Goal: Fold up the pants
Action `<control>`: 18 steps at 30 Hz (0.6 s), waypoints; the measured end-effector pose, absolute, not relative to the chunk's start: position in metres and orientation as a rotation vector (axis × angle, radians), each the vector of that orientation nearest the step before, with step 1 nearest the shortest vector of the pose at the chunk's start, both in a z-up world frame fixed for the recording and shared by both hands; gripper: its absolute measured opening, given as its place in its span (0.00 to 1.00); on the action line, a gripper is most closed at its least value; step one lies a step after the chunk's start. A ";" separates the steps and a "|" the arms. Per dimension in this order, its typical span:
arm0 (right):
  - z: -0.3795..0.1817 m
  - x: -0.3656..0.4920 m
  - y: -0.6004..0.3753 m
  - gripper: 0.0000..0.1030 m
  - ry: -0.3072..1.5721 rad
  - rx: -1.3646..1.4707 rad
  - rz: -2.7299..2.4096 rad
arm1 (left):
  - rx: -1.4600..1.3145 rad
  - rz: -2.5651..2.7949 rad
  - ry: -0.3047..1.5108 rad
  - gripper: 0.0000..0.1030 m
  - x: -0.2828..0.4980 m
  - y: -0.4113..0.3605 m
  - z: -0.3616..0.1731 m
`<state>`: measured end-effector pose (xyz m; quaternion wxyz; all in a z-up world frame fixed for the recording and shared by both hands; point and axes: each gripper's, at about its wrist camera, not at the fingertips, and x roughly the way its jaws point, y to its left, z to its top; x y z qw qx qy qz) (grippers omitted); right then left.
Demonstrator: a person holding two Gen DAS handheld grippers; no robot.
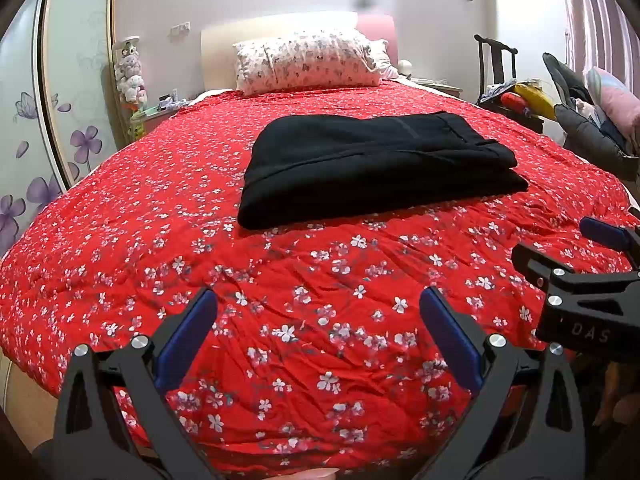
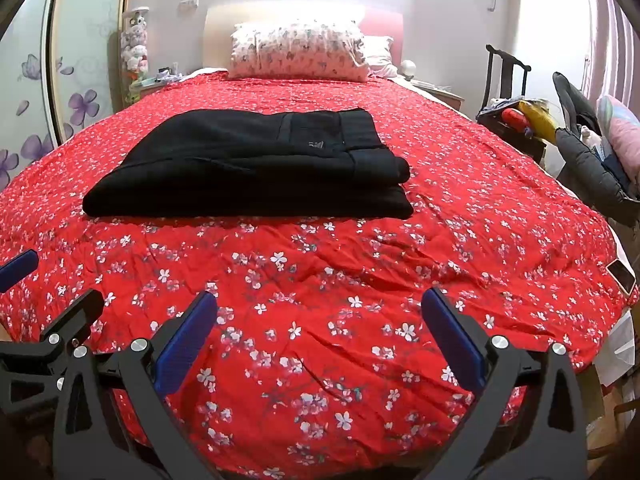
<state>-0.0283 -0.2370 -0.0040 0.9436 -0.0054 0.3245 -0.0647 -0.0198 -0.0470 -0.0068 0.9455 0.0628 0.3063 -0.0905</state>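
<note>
The black pants [image 1: 376, 168] lie folded in a flat, layered rectangle on the red flowered bedspread [image 1: 280, 320], waistband on top toward the right. In the right wrist view the pants [image 2: 248, 168] lie left of centre. My left gripper [image 1: 318, 304] is open and empty, held over the bed's near end, well short of the pants. My right gripper [image 2: 320, 308] is open and empty too, beside the left one. The right gripper also shows at the right edge of the left wrist view [image 1: 560, 248].
A patterned pillow [image 1: 308, 60] leans on the headboard. A wardrobe with purple flowers [image 1: 48, 140] stands left. A chair piled with toys [image 1: 512, 100] and cushions [image 1: 600, 120] stand right. A phone [image 2: 621, 275] lies at the bed's right edge.
</note>
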 end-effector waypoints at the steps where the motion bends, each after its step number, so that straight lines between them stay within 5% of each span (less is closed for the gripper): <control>1: -0.004 -0.028 -0.237 0.99 0.662 -0.011 -0.132 | 0.125 -0.184 0.626 0.98 -0.020 -0.047 -0.007; 18: -0.003 -0.029 -0.237 0.99 0.661 -0.012 -0.132 | 0.120 -0.184 0.630 0.98 -0.019 -0.045 -0.008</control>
